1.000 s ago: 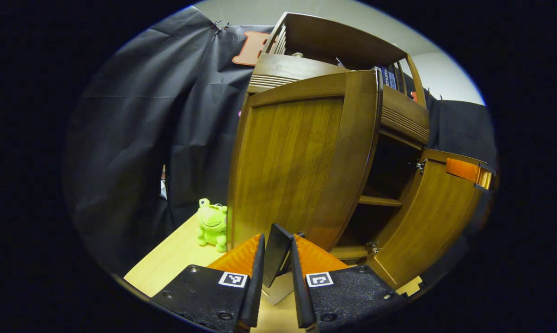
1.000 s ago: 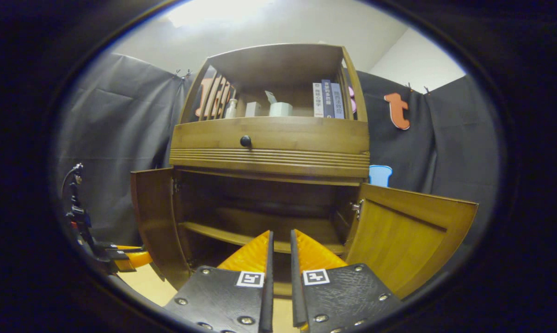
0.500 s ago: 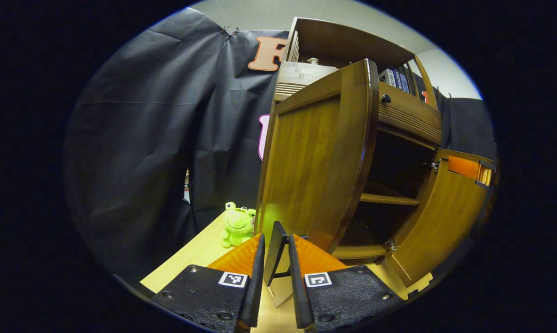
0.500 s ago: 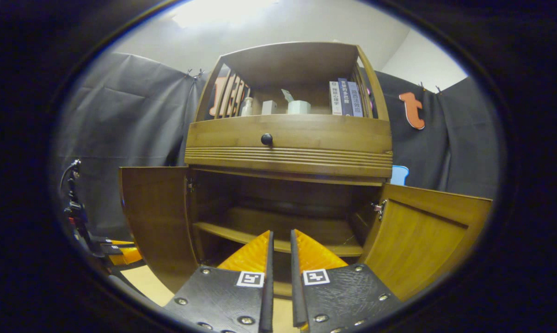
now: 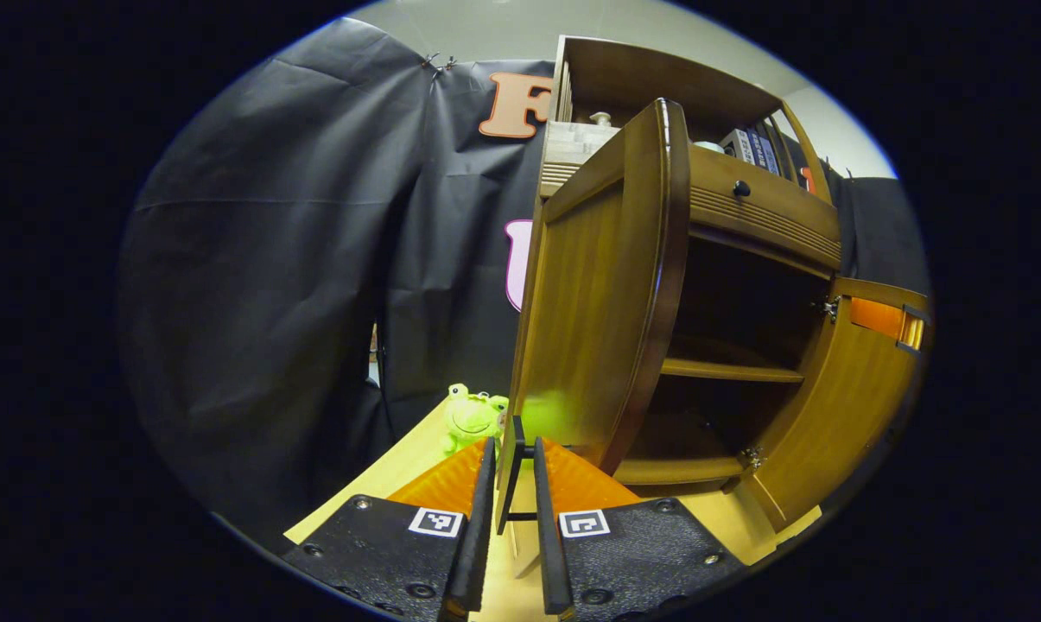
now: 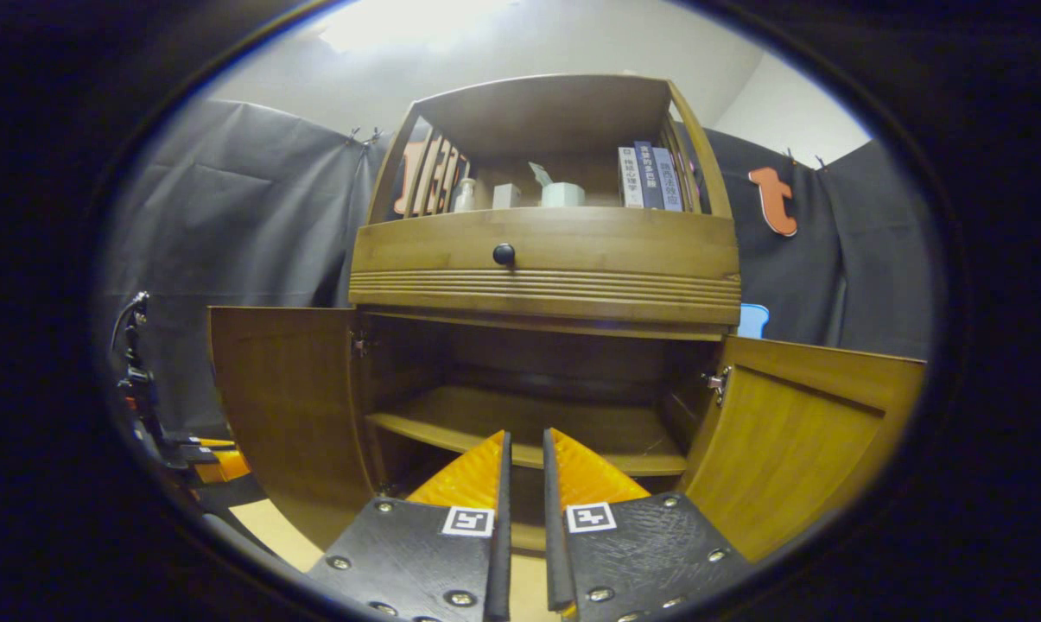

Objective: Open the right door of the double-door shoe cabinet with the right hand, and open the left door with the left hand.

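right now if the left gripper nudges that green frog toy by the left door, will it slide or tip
The green frog toy looks like soft plush, so it would probably squash and give rather than resist. It seems light and sits upright on the tabletop, so a nudge would likely topple or scoot it.

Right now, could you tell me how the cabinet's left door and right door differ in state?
The left door has a black handle that the left gripper is shut on; the right door stands free, and the right gripper grips nothing. In the right gripper view the left door's panel looks darker, in shadow, while the right door's looks lighter. Both are wooden, hinged at the cabinet's outer sides, and swung open.
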`<state>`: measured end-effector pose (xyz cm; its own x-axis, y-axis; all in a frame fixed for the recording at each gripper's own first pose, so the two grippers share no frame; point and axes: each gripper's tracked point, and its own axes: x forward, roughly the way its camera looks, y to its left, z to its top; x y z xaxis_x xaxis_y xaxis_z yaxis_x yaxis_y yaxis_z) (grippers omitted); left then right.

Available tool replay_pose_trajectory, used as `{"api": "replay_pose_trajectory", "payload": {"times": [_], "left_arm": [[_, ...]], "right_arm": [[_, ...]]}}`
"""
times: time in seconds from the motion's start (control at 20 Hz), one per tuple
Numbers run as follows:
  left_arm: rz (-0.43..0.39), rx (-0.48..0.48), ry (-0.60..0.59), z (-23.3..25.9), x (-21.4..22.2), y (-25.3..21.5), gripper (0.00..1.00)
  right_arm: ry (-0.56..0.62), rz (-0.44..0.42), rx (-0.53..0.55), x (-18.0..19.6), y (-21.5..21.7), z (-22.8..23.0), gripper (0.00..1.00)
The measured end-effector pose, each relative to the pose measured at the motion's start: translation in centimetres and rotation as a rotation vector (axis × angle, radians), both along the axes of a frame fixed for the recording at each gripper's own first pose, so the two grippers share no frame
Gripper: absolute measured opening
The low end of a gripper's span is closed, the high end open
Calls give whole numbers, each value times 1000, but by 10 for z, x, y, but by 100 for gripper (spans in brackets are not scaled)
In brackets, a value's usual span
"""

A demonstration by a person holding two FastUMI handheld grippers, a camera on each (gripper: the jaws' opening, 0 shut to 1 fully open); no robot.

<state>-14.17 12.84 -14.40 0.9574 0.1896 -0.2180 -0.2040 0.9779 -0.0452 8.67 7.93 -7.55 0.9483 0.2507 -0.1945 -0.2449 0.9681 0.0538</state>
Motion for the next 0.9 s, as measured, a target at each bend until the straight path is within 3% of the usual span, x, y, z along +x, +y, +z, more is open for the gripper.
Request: {"api": "replay_pose_trajectory", "payload": {"times": [0.3,0.35,0.4,0.5,0.55,0.6,0.9], "left_arm": [[35,6,-10,8,-5,14,27],[40,5,-13,9,-5,16,18],[45,4,-17,11,-5,18,35],[60,3,-24,15,-6,24,35],[69,4,-29,17,-8,27,18],[79,4,-34,19,-9,31,18],[137,4,-61,33,-21,53,35]], "right_arm": [[4,4,4,4,1,-3,17],[4,4,4,4,1,-3,17],[5,5,5,5,1,-3,17],[5,6,6,6,2,-3,17],[5,8,6,6,3,-4,17],[4,9,6,6,3,-4,17],[5,23,6,8,11,-3,17]]}}
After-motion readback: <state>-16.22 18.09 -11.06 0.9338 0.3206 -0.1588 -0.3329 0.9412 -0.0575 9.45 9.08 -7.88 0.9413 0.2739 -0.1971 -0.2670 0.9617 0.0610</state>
